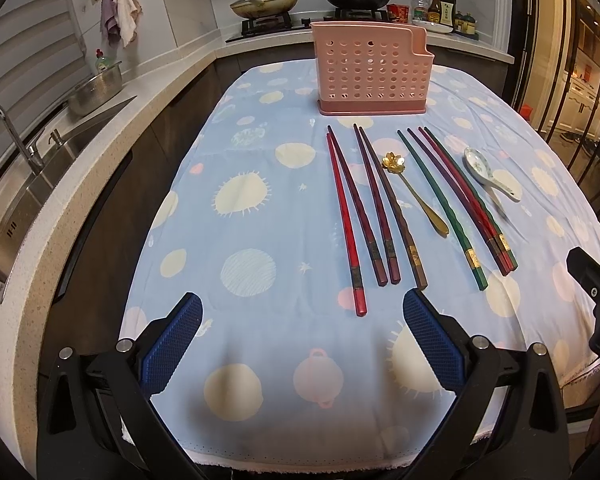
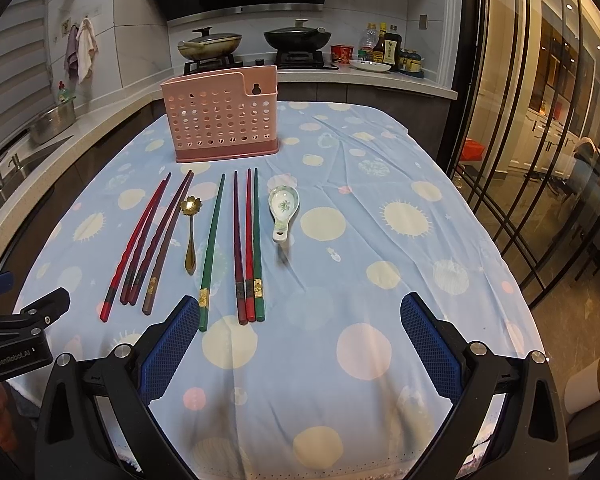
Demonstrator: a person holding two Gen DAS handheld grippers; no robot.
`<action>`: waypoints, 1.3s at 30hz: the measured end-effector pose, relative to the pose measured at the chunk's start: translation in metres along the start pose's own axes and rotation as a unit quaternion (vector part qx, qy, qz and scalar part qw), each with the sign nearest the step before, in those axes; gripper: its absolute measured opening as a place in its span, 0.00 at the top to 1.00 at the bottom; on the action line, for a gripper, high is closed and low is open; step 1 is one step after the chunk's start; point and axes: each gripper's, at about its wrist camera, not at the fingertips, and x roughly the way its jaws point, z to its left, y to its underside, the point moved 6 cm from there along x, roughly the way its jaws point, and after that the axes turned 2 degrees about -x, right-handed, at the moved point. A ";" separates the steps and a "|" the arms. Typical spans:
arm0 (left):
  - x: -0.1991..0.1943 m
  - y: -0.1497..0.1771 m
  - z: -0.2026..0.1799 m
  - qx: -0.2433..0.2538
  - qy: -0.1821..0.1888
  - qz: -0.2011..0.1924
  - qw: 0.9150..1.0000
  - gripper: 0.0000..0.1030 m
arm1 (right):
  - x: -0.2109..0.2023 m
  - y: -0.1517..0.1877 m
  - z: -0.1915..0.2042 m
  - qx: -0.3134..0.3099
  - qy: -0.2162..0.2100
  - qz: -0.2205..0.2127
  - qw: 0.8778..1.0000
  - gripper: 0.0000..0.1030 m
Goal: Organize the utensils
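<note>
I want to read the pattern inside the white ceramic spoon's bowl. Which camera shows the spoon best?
The right wrist view: the ceramic spoon lies near the middle of the picture, its bowl facing the camera, the green pattern clear. In the left wrist view the same spoon sits far to the right, stretched sideways by the fisheye, its pattern fainter.

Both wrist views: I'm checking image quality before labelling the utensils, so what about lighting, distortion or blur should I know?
Left wrist view: warm dim light, strong fisheye bending of the counter; chopsticks sharp, white spoon slightly smeared. Right wrist view: same curvature, reflections on the glass door, soft shadow by the white spoon; pink holder is clear.
</note>
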 end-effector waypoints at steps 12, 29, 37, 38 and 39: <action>0.000 0.001 0.000 0.000 0.000 0.001 1.000 0.07 | 0.000 0.000 0.000 0.000 0.000 0.000 1.000 0.07; 0.003 -0.001 0.000 0.000 0.007 0.005 1.000 0.07 | 0.003 -0.002 -0.003 0.003 0.003 -0.004 1.000 0.07; 0.023 -0.011 0.016 -0.019 0.001 0.015 1.000 0.07 | 0.013 -0.013 -0.018 0.019 0.015 -0.007 1.000 0.07; 0.025 -0.012 0.017 -0.019 0.001 0.017 1.000 0.07 | 0.015 -0.014 -0.019 0.019 0.017 -0.007 1.000 0.07; 0.028 -0.013 0.016 -0.018 0.002 0.019 1.000 0.07 | 0.017 -0.015 -0.020 0.018 0.017 -0.007 1.000 0.07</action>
